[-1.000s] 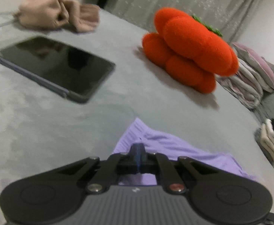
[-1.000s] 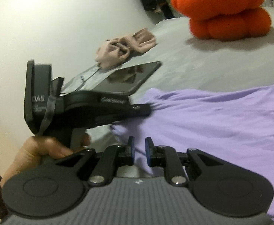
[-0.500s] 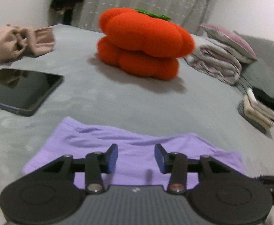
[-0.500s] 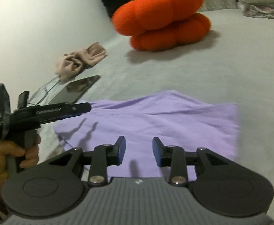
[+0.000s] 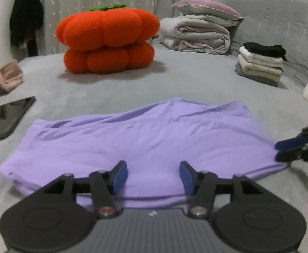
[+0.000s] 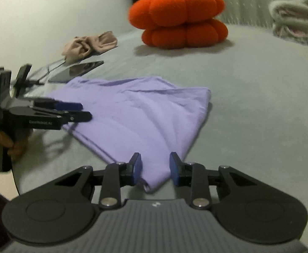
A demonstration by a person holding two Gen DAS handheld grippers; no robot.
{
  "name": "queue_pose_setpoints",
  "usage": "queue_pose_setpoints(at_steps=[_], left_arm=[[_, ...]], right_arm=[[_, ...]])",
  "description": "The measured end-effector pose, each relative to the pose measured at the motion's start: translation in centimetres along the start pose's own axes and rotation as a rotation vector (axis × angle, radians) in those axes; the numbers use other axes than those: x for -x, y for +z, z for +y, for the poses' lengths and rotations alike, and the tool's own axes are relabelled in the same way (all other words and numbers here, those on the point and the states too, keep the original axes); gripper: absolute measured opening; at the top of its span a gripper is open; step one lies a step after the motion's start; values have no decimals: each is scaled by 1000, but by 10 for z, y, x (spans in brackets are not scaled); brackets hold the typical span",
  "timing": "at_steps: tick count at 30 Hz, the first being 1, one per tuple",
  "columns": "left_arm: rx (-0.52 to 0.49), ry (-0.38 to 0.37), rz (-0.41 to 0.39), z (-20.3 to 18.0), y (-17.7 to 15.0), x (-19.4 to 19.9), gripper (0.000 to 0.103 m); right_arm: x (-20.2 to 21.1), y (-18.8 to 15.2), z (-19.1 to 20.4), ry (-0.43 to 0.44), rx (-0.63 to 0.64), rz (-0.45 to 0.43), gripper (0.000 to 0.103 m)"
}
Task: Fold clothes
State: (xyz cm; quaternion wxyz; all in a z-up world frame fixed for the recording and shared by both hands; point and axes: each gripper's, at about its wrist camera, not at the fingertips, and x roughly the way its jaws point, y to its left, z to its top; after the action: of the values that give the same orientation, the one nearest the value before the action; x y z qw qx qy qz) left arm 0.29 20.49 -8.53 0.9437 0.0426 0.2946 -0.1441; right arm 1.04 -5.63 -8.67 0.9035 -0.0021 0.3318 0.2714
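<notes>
Left gripper [image 5: 151,176] released, fingers spread wide above the near edge of the folded lilac cotton garment [image 5: 145,139], not touching cloth. Right gripper [image 6: 155,169] also parted, its blue pads on either side of the garment's near corner, nothing pinched. Lying flat on the grey plush bed cover [image 5: 196,84], in two layers, with soft wrinkles. Left of the garment, just beside: a flat black tablet [image 5: 4,116]. Behind the garment, well apart: a plump orange pumpkin-shaped cushion [image 5: 107,40]. Behind and to the right of the garment: a small stack of folded clothes [image 5: 259,63].
</notes>
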Motion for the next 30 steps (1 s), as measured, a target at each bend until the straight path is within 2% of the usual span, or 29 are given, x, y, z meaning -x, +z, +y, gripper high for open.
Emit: queue_pose_setpoints(at_steps=[1, 3, 6, 9, 13, 18, 24, 30], left_arm=[[-12, 21, 2, 1, 0, 3, 62], [-35, 63, 11, 2, 0, 9, 66], [-41, 88, 16, -2, 6, 13, 66], [-78, 52, 6, -16, 14, 15, 67], [-126, -9, -14, -41, 38, 15, 68], [-130, -111, -46, -73, 59, 20, 73], [-196, -184, -47, -110, 41, 19, 73], [-262, -210, -18, -130, 23, 11, 73]], right_arm=[[2, -2, 0, -5, 14, 4, 36], [6, -3, -6, -1, 15, 17, 36], [11, -1, -18, 14, -30, 31, 36], [15, 2, -32, 43, -123, 45, 36], [14, 10, -51, 116, -319, 102, 37], [7, 11, -61, 178, -438, 147, 39], [-1, 12, -72, 253, -580, 202, 39], [-9, 8, -84, 307, -673, 201, 29]])
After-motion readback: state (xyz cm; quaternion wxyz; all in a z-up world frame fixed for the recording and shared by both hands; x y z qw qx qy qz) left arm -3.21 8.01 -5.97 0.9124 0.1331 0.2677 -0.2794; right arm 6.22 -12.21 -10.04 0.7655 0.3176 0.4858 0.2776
